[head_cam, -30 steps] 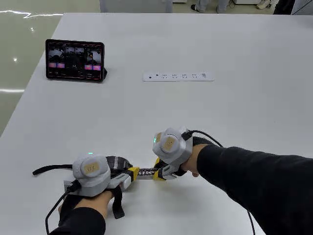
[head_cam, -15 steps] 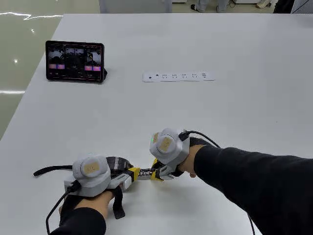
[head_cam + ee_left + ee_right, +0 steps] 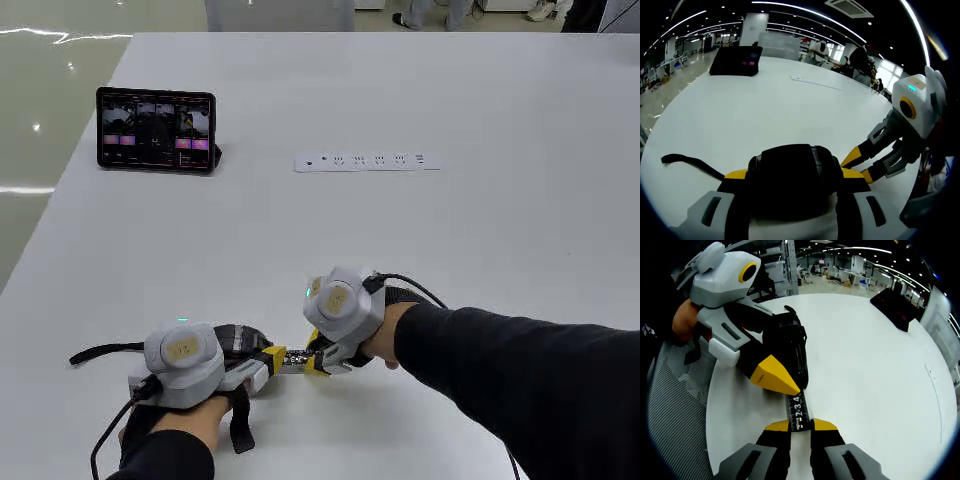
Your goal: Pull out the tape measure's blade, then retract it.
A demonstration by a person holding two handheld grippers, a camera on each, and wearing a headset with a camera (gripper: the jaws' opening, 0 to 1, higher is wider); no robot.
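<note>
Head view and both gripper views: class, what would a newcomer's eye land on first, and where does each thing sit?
Near the front of the white table, the left gripper clamps a black tape measure while the right gripper pinches the short stretch of blade drawn out of it. Farther back, a lit tablet stands at the left and a white power strip lies near the middle.
</note>
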